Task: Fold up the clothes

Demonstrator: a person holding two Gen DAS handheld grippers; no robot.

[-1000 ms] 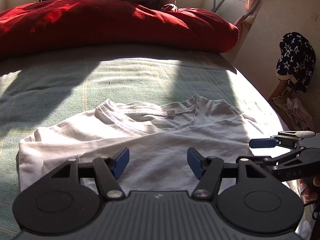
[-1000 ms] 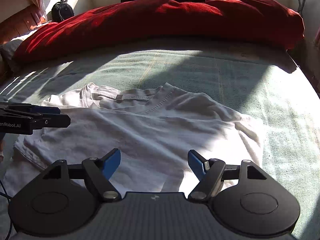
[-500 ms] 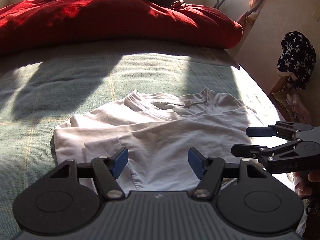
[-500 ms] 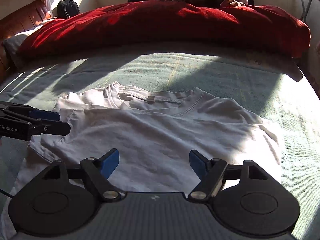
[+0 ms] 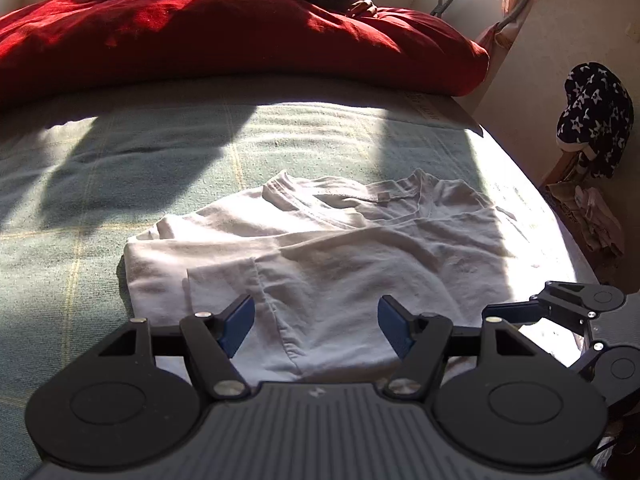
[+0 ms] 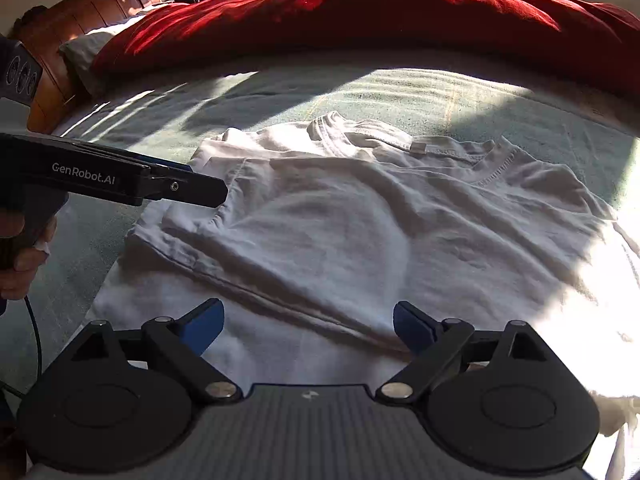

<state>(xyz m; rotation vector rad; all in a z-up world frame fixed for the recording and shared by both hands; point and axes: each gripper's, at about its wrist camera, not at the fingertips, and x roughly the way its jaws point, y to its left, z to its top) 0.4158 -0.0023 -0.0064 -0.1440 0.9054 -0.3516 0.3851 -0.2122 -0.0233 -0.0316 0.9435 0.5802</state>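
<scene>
Right claw (image 6: 308, 326) just opened wider, empty; white T-shirt (image 6: 360, 232) flat beneath

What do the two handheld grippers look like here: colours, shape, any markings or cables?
Both the left gripper and right gripper are black, with round pivot discs, linkage arms, silver screws, blue finger pads and a ribbed grey front. The left one's side reads "GenRobot.AI"; a dark cable hangs below it.

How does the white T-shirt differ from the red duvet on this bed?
The white T-shirt lies flat and partly folded near the camera; the red duvet is bunched in a thick roll along the far side. The T-shirt is thin, the duvet bulky. Both rest on the green blanket.
</scene>
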